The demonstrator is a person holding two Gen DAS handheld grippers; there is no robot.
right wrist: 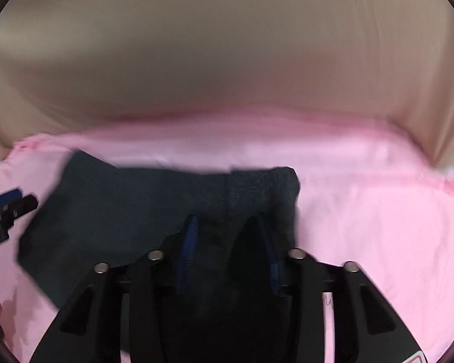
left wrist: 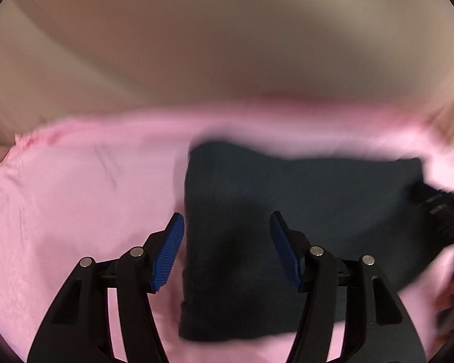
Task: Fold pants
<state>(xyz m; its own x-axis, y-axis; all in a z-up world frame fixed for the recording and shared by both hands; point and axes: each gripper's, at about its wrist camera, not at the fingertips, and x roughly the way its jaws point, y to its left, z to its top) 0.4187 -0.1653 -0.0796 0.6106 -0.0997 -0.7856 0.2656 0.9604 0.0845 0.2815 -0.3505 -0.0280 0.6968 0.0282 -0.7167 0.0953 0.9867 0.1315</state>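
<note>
From my left claw [left wrist: 227, 251] I see the pants [left wrist: 287, 227] lying as a compact dark rectangle on the pink sheet [left wrist: 75, 211], and they look folded down already: the near and left edges read as straight, thick folds, with no loose leg trailing anywhere I can see. My left claw has its jaws spread wide with nothing between the blue pads [left wrist: 169, 254]; it hovers over the bundle's left edge, which runs up between the fingers toward twelve o'clock. Whether the pads touch the cloth I cannot tell.

In the right wrist view the pants [right wrist: 130, 211] fill the middle and spread out to nine o'clock, with a rounded corner near one o'clock. My right claw [right wrist: 230, 251] sits over that right end. Its pads are apart, and dark cloth lies between and under them, but the picture is smeared with motion, so I cannot say whether it grips the fabric or merely hangs above it. The left claw [right wrist: 6, 208] pokes in at nine o'clock there, beside the bundle's far end.

My judgement: the folding is nearly or wholly finished. What may be left is one last halving or just squaring the edges and letting go.
</note>
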